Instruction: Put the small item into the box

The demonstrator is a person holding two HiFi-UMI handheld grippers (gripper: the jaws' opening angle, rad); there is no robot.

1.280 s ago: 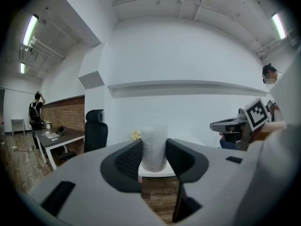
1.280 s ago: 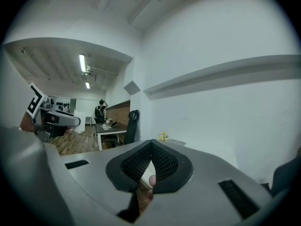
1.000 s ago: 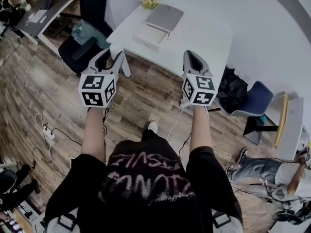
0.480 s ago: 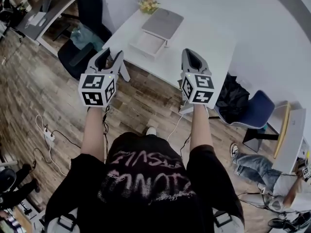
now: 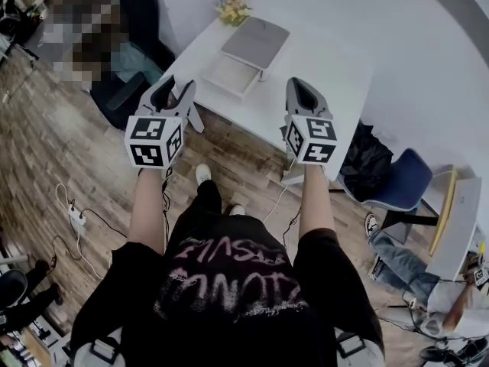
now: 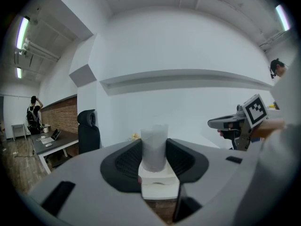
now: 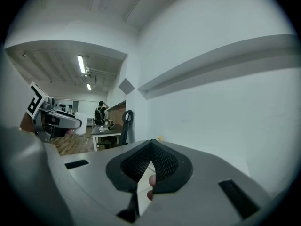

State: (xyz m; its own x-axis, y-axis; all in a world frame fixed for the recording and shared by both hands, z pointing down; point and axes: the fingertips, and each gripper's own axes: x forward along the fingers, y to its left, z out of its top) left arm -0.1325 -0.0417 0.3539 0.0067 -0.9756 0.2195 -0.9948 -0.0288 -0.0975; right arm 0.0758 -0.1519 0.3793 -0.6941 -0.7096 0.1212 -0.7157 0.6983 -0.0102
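An open shallow box [image 5: 232, 75] lies on the white table [image 5: 321, 60] ahead, its grey lid [image 5: 256, 40] raised behind it. Yellow flowers [image 5: 233, 8] sit at the table's far corner. My left gripper [image 5: 173, 96] is held short of the table, open and empty. In the left gripper view the box [image 6: 157, 185] and lid [image 6: 154, 138] show through its gap [image 6: 154, 147]. My right gripper [image 5: 302, 92] hovers at the table's near edge, tips together [image 7: 151, 144]. Something small and pinkish [image 7: 150, 181] shows in the slit below the tips. I cannot tell what it is.
A black office chair [image 5: 141, 21] stands left of the table. A black bag [image 5: 363, 147] and a blue chair [image 5: 401, 174] are to its right. Cables and a power strip [image 5: 76, 212] lie on the wooden floor. A person [image 5: 428, 289] sits low at the right.
I have stepped toward the table, one foot now forward. The box and lid have slid a little higher in the head view. Both grippers keep their pose and jaw state.
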